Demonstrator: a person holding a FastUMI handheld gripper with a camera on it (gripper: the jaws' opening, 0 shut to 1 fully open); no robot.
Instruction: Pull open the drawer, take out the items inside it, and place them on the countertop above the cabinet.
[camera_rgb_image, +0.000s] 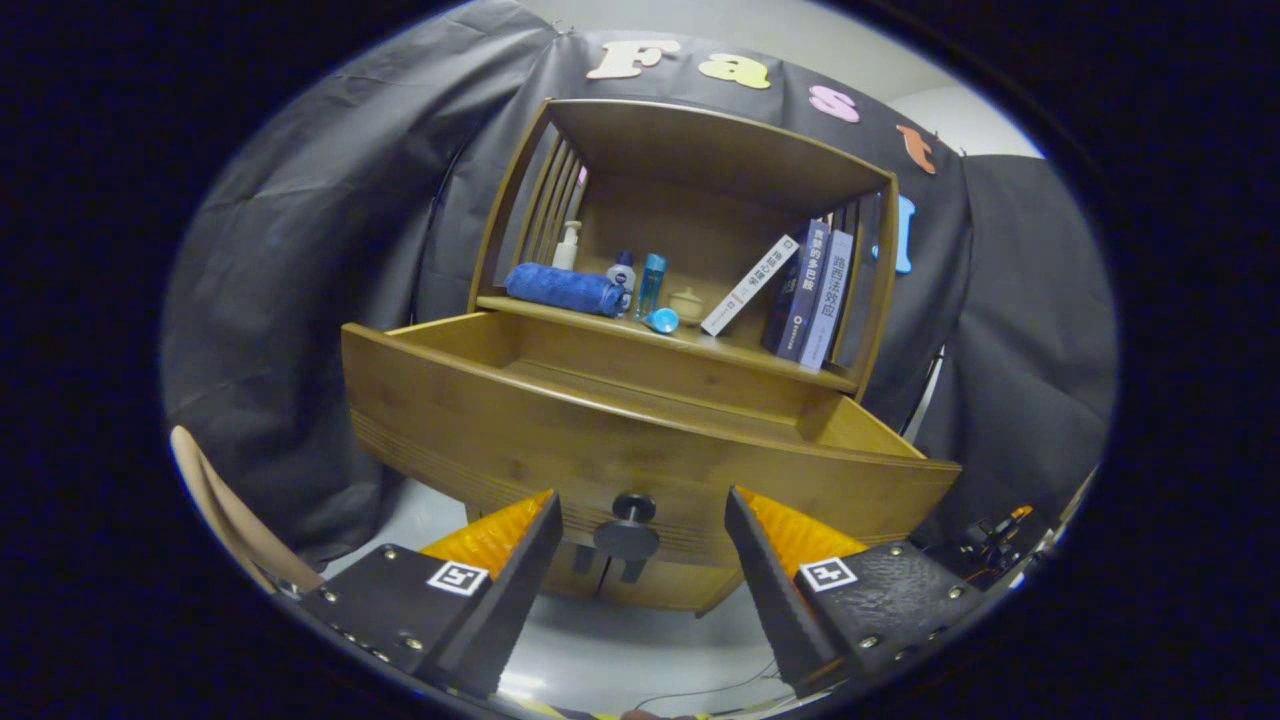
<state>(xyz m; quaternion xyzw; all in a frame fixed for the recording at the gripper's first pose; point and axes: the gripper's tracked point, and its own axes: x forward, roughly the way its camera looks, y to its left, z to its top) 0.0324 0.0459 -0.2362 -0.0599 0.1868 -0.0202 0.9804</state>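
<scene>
Gaping tongs (640, 505) flank drawer knob (628, 532), not touching; drawer (480, 420) pulled out just ahead of fingertips.

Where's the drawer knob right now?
In the gripper view, the drawer knob sits on the pulled-out drawer front, just ahead of the open gripper, untouched between its fingers.

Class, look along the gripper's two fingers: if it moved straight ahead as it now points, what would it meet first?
Probably the round dark knob on the pulled-out wooden drawer's front. It sits between the open gripper fingers, just ahead of them; how far ahead is unclear.
</scene>
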